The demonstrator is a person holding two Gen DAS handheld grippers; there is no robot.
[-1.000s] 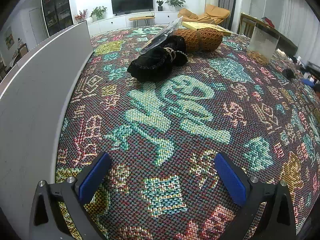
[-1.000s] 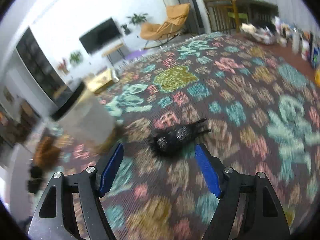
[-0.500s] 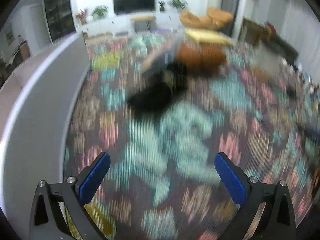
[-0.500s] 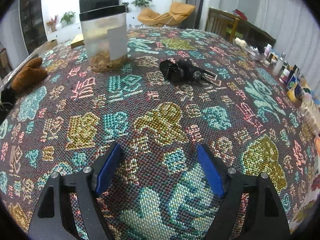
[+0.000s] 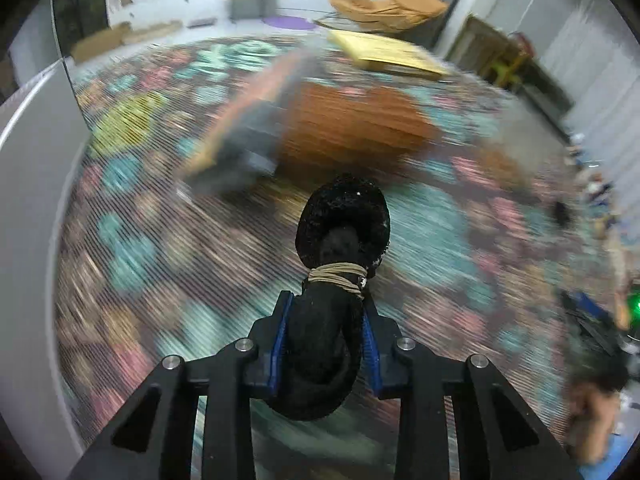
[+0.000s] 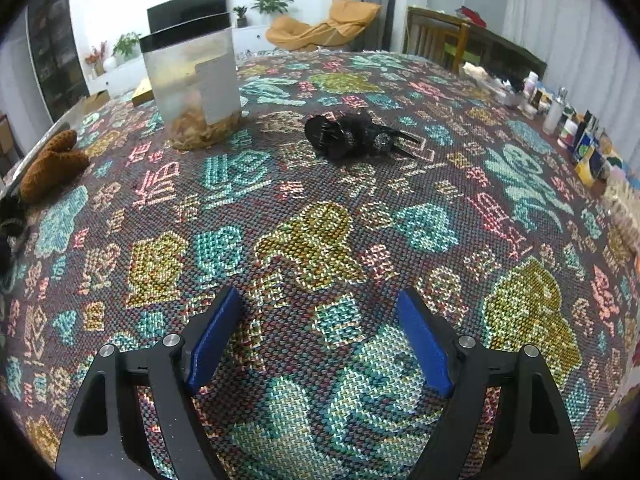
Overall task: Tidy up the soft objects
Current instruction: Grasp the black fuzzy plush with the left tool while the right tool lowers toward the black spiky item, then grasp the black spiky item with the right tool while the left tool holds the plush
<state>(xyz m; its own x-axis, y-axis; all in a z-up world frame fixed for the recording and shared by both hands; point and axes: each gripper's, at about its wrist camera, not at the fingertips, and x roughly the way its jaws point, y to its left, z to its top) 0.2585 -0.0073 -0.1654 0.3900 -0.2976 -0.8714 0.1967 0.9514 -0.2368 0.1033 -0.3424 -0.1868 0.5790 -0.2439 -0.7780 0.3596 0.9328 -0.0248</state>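
The left gripper (image 5: 325,330), which a second ago stood wide over bare cloth, now has its blue fingers (image 5: 280,332) pinching a black fuzzy bundle (image 5: 334,280) tied with a tan band (image 5: 338,276), at lower centre of the left view; the first soft item looks secured. The right gripper (image 6: 318,344) is empty, its jaws opening over the patterned counter (image 6: 320,240). Beyond lies a black hair clip (image 6: 352,138), a clear container (image 6: 192,80) upper left. Its white label is unreadable.

Each gripper (image 6: 318,340) is black-framed, with blue pads (image 6: 212,338) and silver screws.
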